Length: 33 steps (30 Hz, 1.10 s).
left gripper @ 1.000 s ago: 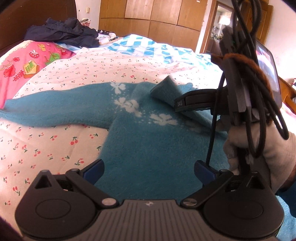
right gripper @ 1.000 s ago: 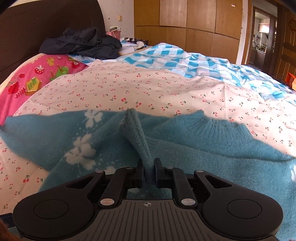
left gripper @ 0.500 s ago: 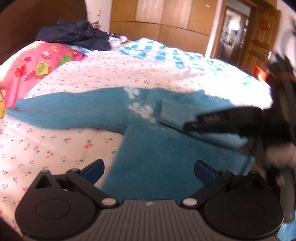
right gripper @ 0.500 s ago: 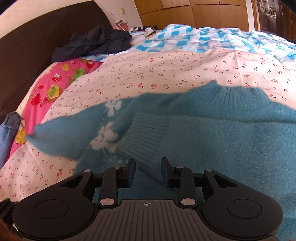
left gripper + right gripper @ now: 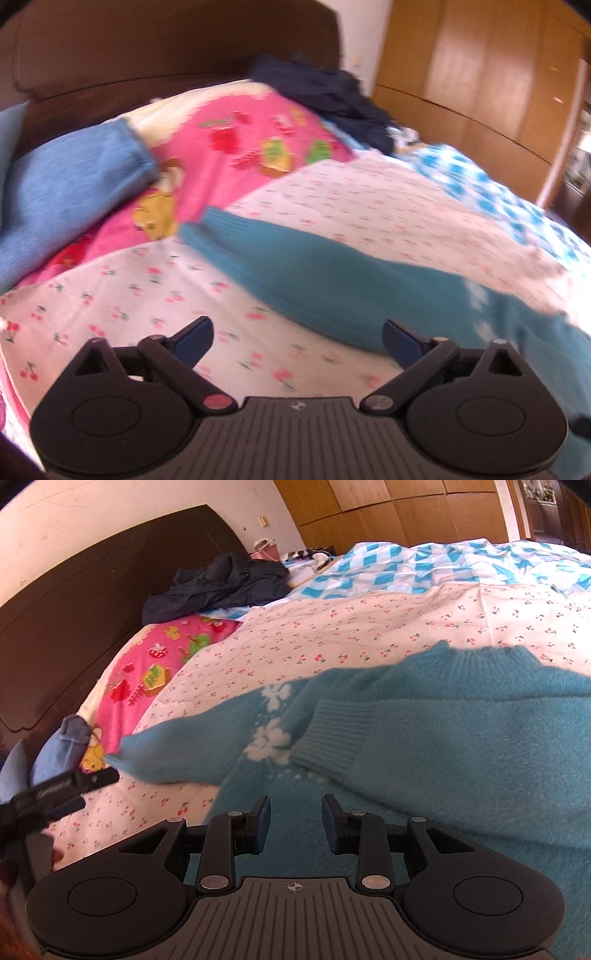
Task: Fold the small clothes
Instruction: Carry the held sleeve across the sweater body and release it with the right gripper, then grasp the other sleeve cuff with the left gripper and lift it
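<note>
A teal sweater [image 5: 461,760] with white flowers lies flat on the cherry-print sheet [image 5: 369,627]. One sleeve is folded across its chest, cuff [image 5: 328,738] lying just ahead of my right gripper [image 5: 294,821], which is open and empty over the sweater body. The other sleeve [image 5: 317,273] stretches out to the left, its cuff [image 5: 207,229] near the pink pillow. My left gripper [image 5: 295,341] is open wide and empty, just short of that sleeve. It shows in the right wrist view [image 5: 74,786] beside the sleeve cuff.
A pink cartoon pillow [image 5: 236,147] and a blue garment [image 5: 62,195] lie at the head of the bed by the dark headboard [image 5: 74,609]. A dark jacket [image 5: 221,583] sits further back. A blue checked quilt [image 5: 443,565] covers the far side.
My right gripper has let go of the folded sleeve and opened, leaving it across the chest. My left gripper has swung left to the outstretched sleeve.
</note>
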Each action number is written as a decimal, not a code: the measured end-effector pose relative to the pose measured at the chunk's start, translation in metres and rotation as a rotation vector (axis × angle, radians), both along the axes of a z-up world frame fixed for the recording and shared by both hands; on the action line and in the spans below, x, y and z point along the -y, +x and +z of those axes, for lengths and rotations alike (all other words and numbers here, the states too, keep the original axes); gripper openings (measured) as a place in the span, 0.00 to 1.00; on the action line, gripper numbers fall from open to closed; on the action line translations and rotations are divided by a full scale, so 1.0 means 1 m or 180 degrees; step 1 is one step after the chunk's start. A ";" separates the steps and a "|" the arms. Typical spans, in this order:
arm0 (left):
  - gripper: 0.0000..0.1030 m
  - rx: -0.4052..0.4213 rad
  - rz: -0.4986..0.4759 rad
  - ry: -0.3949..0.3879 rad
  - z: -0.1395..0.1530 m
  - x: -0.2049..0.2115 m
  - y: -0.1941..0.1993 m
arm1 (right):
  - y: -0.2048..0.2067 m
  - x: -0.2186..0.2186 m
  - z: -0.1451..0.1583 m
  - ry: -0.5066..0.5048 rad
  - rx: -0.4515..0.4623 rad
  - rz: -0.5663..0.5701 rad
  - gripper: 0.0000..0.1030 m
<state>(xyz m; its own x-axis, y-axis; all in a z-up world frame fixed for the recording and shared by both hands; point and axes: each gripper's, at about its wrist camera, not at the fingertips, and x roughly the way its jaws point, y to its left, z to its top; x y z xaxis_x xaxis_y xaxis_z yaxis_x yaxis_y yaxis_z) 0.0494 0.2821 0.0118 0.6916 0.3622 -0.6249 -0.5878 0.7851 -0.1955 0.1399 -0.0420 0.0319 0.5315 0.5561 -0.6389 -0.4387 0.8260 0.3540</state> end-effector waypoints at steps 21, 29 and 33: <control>0.50 0.0247 0.0741 -0.0550 -0.058 -0.107 0.079 | 0.003 -0.039 -0.025 -0.0241 -0.0237 0.0099 0.30; 0.16 0.0254 0.0542 -0.0472 -0.038 -0.093 0.087 | 0.003 -0.033 -0.018 -0.0128 -0.0155 -0.0034 0.30; 0.16 0.0541 0.0170 -0.0570 -0.015 -0.067 0.085 | 0.003 -0.021 -0.011 -0.0062 -0.0112 -0.0122 0.30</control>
